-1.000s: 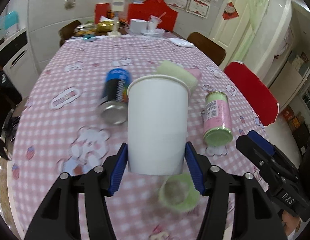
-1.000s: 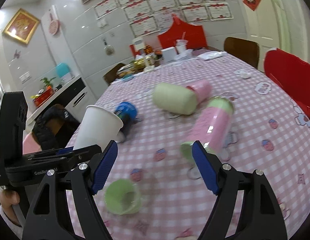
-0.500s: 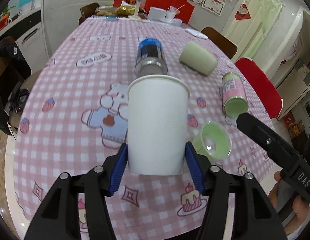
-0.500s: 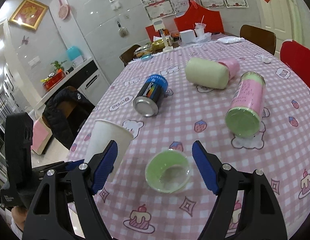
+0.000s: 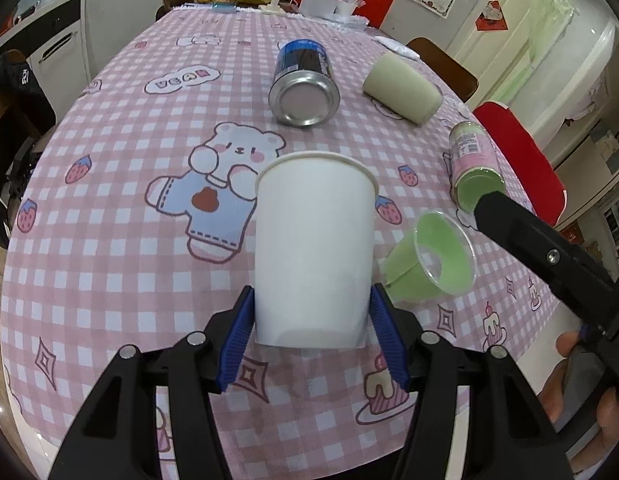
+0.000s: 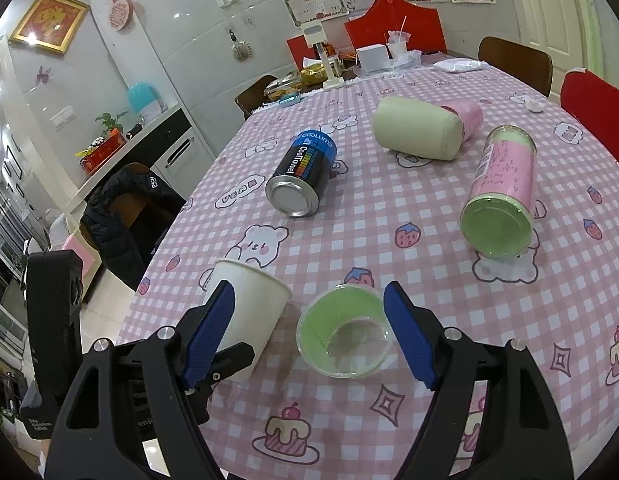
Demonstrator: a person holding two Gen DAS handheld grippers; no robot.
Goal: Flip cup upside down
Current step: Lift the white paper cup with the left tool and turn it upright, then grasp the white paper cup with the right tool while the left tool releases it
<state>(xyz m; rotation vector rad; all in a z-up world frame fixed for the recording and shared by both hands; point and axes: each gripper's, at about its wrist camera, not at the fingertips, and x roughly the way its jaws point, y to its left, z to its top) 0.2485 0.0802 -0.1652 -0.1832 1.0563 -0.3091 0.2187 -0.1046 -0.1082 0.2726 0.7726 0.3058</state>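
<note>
My left gripper (image 5: 311,332) is shut on a white paper cup (image 5: 314,248), gripped near its base, rim pointing forward, held above the pink checked tablecloth (image 5: 109,220). The cup also shows in the right wrist view (image 6: 249,312), with the left gripper's fingers (image 6: 229,360) around it. A green plastic cup (image 6: 343,334) lies on its side on the cloth, mouth toward my right gripper (image 6: 309,336), which is open around it without touching. The green cup also shows in the left wrist view (image 5: 433,260).
A blue can (image 6: 303,174), a cream roll (image 6: 417,132) and a pink-and-green canister (image 6: 503,192) lie on their sides farther back. Boxes and clutter (image 6: 349,60) stand at the far end. Chairs (image 6: 597,108) ring the table. The near table edge (image 5: 269,460) is just below my grippers.
Both grippers have drawn back toward the near table edge and dropped lower. The white cup stays in the left gripper. The green cup now sits between the right gripper's open fingers.
</note>
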